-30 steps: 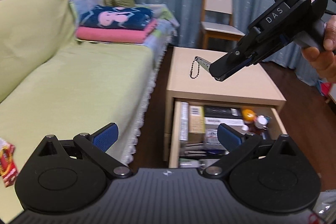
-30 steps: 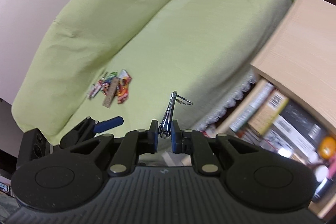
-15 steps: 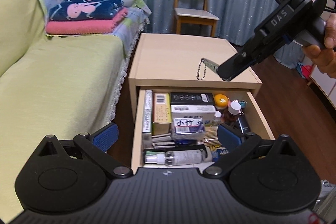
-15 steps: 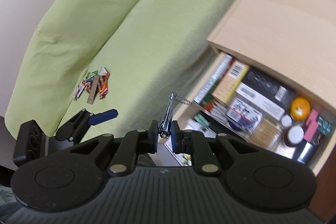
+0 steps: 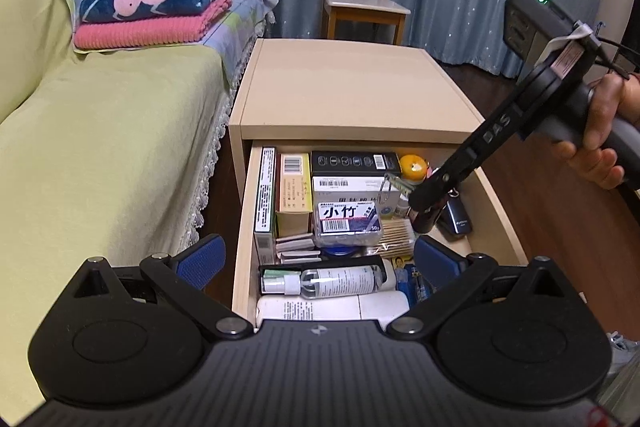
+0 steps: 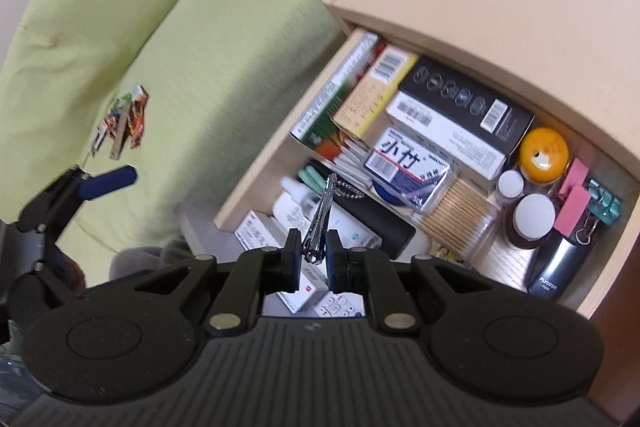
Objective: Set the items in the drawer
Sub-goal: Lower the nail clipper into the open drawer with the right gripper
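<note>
On the far left, a few small packets (image 6: 122,121) lie on the green sofa (image 5: 100,131), which I take to be waiting their turn. My left tongs (image 5: 316,259) hang released and empty at the near end of the open drawer (image 5: 243,227). My right tongs (image 6: 310,255) are clenched on a nail clipper (image 6: 322,217), gripped at its near end, its long axis pointing away along the fingers and its bead chain dangling from the far tip. The clipper hangs above the drawer's crowded middle, so the drawer lies straight below. I judge that the right tongs need only lower toward a gap and let go.
</note>
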A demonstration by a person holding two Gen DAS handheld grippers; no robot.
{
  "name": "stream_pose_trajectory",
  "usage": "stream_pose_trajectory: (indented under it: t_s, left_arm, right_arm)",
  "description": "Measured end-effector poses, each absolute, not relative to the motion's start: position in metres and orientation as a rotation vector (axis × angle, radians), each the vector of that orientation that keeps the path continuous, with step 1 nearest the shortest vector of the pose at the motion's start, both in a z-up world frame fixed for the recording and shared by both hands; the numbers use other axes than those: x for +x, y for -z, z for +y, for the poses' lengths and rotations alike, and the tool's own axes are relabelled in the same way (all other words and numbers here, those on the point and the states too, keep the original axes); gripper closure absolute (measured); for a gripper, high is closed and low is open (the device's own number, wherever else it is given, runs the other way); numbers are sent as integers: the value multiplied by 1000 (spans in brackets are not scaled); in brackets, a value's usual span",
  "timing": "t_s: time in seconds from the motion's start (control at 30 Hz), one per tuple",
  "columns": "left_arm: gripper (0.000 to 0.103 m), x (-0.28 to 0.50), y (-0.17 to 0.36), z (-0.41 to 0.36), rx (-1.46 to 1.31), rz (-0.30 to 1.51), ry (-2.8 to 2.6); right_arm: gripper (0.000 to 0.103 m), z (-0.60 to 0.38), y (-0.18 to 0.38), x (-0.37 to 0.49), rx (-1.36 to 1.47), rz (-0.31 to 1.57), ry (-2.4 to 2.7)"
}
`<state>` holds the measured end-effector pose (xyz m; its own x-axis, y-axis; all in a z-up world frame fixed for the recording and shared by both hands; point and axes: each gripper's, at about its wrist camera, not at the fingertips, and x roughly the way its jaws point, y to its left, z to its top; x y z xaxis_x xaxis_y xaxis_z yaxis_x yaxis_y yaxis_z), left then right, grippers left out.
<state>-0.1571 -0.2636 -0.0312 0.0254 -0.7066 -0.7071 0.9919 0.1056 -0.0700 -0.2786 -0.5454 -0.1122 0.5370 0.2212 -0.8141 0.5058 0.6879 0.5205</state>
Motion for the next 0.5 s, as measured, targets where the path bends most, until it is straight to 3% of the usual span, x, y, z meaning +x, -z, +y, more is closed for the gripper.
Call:
stream_pose_trajectory:
  t_s: [0.5]
  left_arm:
    - [2, -149, 44, -268, 540, 741, 1372]
  right_arm:
    - [92, -542, 166, -220, 701, 1145, 123]
